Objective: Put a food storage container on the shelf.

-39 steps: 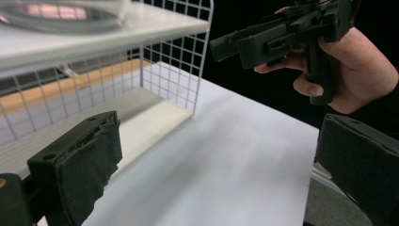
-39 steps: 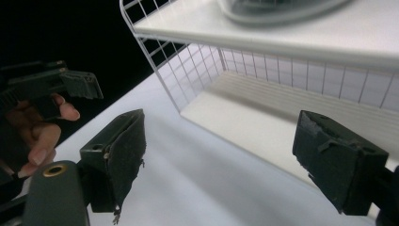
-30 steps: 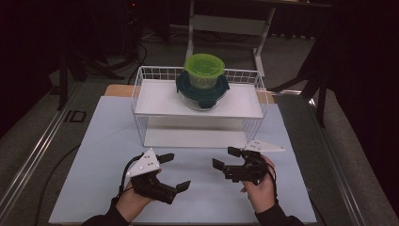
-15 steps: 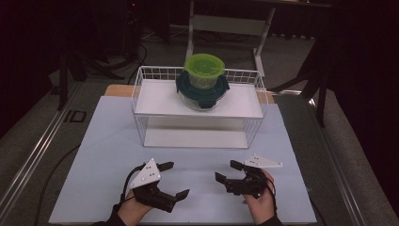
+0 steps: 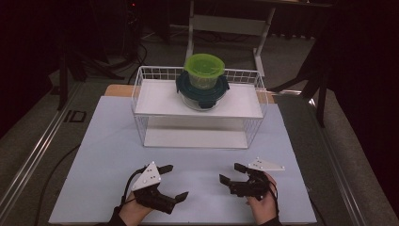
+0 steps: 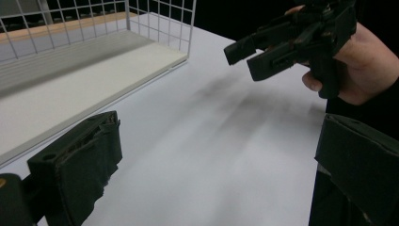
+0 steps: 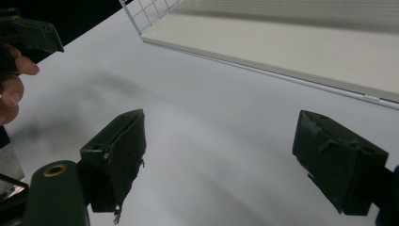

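1. At the near edge of the white table, seen from the high view, the person's two hands come in from the bottom, each gripping a black two-jaw tool low over the bare surface.
2. The left gripper points forward and inward, its jaws spread wide with nothing between them; its own view shows the two black pads far apart over the table.
3. The right gripper sits level with it and points toward the middle, so the two tools angle toward each other with a clear gap of table between them. Its jaws are also wide apart and empty, as the right gripper view confirms.
4. In the left gripper view the right gripper hangs just above the table, held in the person's right hand.
5. Farther off, a white wire basket stands across the middle of the table, with a flat white shelf on top and a white board beneath.
6. On that shelf rests a clear container with a dark teal lid, and stacked on it a smaller green container. Both lie well apart from the grippers, straight ahead and between the lines of the two hands, raised above the table on the basket.
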Action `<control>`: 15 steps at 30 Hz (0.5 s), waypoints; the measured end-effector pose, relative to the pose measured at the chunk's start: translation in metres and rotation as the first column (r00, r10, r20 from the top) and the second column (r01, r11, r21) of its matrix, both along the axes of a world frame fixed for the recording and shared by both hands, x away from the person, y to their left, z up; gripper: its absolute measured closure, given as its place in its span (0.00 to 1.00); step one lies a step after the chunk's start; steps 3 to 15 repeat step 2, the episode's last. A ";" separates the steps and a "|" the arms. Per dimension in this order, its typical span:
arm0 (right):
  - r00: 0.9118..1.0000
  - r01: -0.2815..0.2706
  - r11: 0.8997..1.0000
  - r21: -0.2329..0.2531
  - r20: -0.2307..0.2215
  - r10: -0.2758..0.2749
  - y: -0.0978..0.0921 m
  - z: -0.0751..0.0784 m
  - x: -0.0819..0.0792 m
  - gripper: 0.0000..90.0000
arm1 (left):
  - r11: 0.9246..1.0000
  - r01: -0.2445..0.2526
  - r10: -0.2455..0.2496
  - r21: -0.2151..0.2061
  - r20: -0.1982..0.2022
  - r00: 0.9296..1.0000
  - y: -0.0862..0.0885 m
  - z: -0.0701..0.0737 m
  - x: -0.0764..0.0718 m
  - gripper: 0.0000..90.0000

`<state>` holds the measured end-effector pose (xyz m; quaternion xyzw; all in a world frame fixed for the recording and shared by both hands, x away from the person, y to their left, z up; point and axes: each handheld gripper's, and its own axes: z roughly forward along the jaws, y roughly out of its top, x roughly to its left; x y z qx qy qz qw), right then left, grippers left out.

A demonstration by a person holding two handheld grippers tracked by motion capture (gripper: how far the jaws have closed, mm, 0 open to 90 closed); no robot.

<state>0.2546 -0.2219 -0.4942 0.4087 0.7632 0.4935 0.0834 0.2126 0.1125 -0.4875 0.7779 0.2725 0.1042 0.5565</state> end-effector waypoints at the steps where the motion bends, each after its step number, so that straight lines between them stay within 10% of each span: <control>1: 1.000 -0.002 1.000 0.001 0.002 0.002 0.000 0.000 0.000 0.19 | 1.000 0.002 -0.002 -0.003 0.001 1.000 0.000 0.000 0.000 0.01; 15: 1.000 -0.002 1.000 0.001 0.002 0.002 0.000 0.000 0.000 0.19 | 1.000 0.002 -0.002 -0.003 0.001 1.000 0.000 0.000 0.000 0.01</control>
